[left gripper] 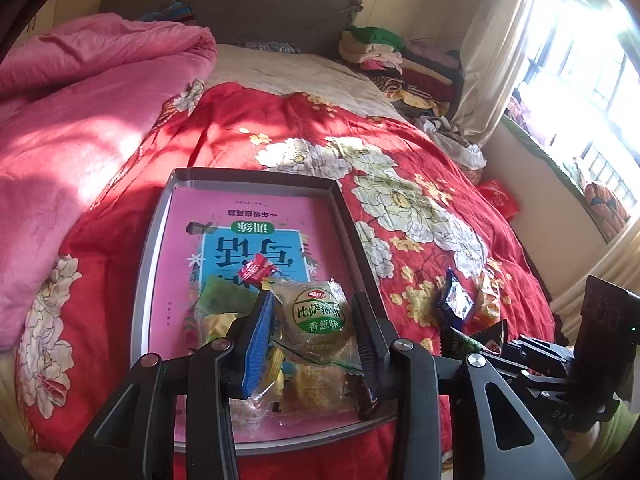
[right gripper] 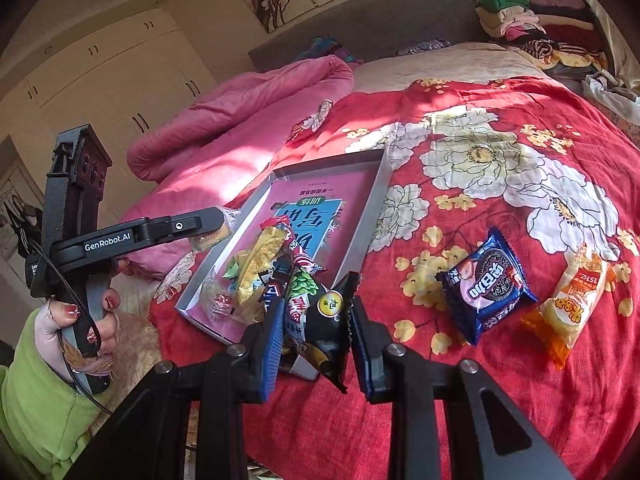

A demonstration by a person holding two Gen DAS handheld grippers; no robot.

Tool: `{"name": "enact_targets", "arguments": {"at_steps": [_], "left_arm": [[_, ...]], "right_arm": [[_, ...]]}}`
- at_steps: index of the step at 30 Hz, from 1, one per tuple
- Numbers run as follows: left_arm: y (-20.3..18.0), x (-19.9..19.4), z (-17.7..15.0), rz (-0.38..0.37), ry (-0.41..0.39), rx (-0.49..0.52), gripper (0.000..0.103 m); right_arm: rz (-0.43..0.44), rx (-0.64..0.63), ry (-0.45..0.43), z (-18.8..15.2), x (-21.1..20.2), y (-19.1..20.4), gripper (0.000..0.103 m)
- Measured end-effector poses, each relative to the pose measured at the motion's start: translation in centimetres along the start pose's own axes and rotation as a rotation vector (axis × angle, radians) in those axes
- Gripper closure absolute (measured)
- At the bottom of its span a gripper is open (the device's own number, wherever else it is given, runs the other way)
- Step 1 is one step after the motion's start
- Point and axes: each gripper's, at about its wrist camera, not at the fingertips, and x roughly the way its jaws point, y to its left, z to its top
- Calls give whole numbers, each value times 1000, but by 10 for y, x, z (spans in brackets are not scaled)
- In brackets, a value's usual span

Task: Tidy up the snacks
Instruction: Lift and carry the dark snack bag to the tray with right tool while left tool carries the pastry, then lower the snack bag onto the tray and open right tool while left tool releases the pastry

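Observation:
A grey tray [left gripper: 158,216] [right gripper: 374,196] with a pink printed bottom lies on the red floral bed and holds several snacks. My left gripper [left gripper: 314,316] is shut on a clear-wrapped round cracker pack with a green label [left gripper: 320,320], held over the tray's near end. My right gripper [right gripper: 314,312] is shut on a black and green snack packet [right gripper: 326,320] at the tray's near right corner. A blue Oreo pack [right gripper: 490,286] [left gripper: 454,300] and an orange snack pack [right gripper: 570,308] [left gripper: 488,304] lie on the quilt right of the tray.
A rolled pink duvet [left gripper: 80,120] lies left of the tray. Folded clothes [left gripper: 384,52] are stacked at the headboard. A window and curtain [left gripper: 500,52] are on the right. White wardrobes [right gripper: 100,80] stand on the far left.

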Motion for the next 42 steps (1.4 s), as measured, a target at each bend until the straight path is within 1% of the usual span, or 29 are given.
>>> {"name": "enact_targets", "arguments": {"at_steps": [10, 18, 23, 25, 29, 42], "left_arm": [[39, -20, -10, 65, -13, -74, 62], [68, -27, -20, 114, -9, -127, 62], [77, -28, -23, 156, -9, -126, 62], [80, -26, -24, 153, -13, -134, 62], [84, -15, -26, 161, 16, -149, 62], [87, 10, -32, 186, 73, -136, 62]], "right_arm": [[38, -58, 16, 3, 15, 22, 71], [66, -94, 29, 9, 29, 37, 71], [76, -120, 45, 7, 38, 47, 71], [76, -134, 50, 6, 41, 51, 71], [73, -147, 64, 3, 47, 52, 71], [68, -157, 92, -1, 61, 50, 71]]}}
